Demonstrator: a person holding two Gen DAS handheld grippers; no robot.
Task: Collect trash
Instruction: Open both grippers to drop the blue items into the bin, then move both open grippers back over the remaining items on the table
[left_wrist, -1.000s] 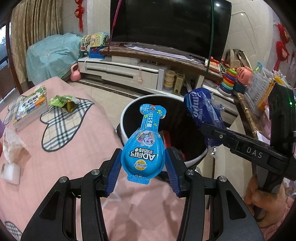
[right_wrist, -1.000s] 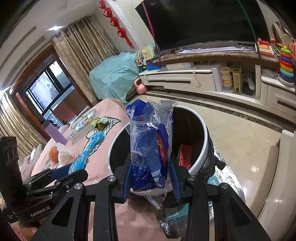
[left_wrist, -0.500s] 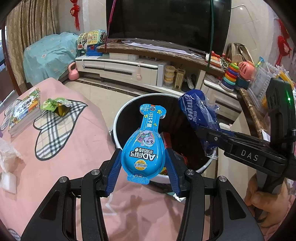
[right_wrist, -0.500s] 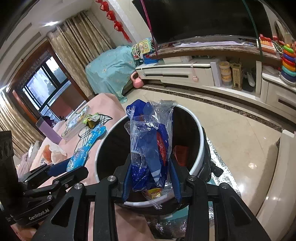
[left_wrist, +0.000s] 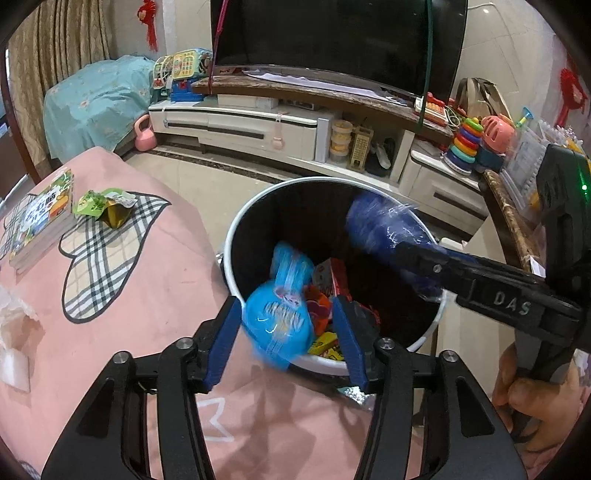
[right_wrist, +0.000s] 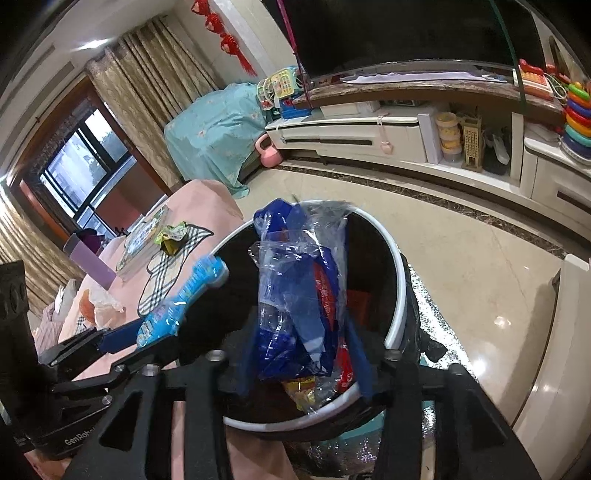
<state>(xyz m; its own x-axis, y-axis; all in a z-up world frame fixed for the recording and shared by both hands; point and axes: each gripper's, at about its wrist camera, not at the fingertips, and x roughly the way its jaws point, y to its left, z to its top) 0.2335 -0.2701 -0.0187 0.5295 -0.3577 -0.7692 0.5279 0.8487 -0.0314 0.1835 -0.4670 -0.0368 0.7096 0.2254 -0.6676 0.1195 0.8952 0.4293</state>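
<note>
**Blue wrappers dropping into the bin**

Blue plastic bag (right_wrist: 295, 306) sits between the right gripper (right_wrist: 303, 369) jaws, over the trash bin (left_wrist: 424, 334) mouth. Jaws are opening; the near pad seems clear of the film, so I read it as let go. Crinkly clear-and-blue film, looks near weightless and slippery: likely to cling or drift, best pinched at the bunched middle.

Light-blue toy blister pack (left_wrist: 279, 317), round body with narrow neck, is blurred and tilted between the left gripper (left_wrist: 286, 343) jaws, above the bin's near rim. Those jaws are opening too, with a gap at the right pad. Thin, light, semi-stiff shell; the body's edges are the place to grab.

Bin already holds red and yellow packaging. Left of the bin, a green wrapper (left_wrist: 105, 206) lies on the pink cloth (left_wrist: 147, 295).
</note>
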